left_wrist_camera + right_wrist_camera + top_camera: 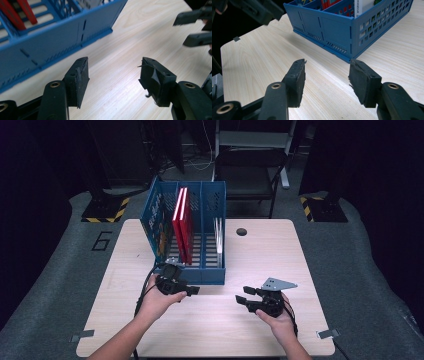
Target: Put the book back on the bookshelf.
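Pale wood-grain table (210, 330) fills the near ground, with dark floor and a folding chair (250, 170) beyond it. Nearest to me, the right gripper (245, 295) is held just above the tabletop, its jaws set wide apart with nothing between them. Across from it, the left gripper (192, 290) is likewise wide open and empty, hovering close by the near wall of the blue file rack (212, 270).

Just ahead of the left gripper, inside the rack, two red books (182, 222) stand upright in the middle-left slot; a thin white item (218, 235) stands in the right slot, ahead of the right gripper. Reaching for the books looks like the step in hand. To do it well, I judge the left gripper should rise over the rack's low front wall and close on one spine squarely, while the right steadies the rack so it does not slide.

Beyond and left of the left gripper, a "6" (101, 241) is marked on the floor. The rack's left wall shows colourful print too blurred to read.
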A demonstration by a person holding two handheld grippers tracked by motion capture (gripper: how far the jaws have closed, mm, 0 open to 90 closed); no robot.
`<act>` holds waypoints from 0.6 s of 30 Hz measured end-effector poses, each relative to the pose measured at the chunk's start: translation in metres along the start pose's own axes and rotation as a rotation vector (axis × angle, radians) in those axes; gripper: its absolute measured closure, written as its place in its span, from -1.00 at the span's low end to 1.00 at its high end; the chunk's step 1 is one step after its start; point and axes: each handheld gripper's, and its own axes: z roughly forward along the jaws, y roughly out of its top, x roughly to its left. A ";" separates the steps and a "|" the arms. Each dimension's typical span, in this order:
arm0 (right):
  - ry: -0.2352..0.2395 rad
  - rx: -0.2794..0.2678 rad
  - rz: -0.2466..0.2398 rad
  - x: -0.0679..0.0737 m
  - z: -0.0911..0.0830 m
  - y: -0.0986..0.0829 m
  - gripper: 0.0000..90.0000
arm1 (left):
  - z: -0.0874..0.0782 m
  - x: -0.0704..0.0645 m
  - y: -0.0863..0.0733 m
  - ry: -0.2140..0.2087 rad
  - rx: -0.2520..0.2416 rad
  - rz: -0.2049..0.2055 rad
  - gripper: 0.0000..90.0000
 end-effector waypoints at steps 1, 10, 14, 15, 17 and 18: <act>0.000 0.002 0.004 0.000 0.000 0.000 0.04 | 0.001 0.003 -0.006 0.004 0.008 -0.003 -0.12; -0.005 -0.001 -0.003 0.001 0.000 0.000 0.04 | 0.000 0.016 -0.032 -0.008 -0.016 -0.034 -0.12; 0.000 -0.004 -0.003 0.001 0.001 -0.001 0.04 | 0.001 0.022 -0.043 0.003 -0.017 -0.041 -0.12; 0.001 -0.003 -0.005 0.001 0.001 -0.001 0.04 | 0.001 0.024 -0.045 0.003 -0.013 -0.043 -0.12; 0.001 0.000 -0.006 0.001 0.001 -0.001 0.04 | 0.002 0.026 -0.051 0.011 -0.018 -0.043 -0.12; 0.000 0.001 -0.003 0.001 0.001 -0.001 0.04 | 0.003 0.028 -0.053 0.017 -0.017 -0.034 -0.12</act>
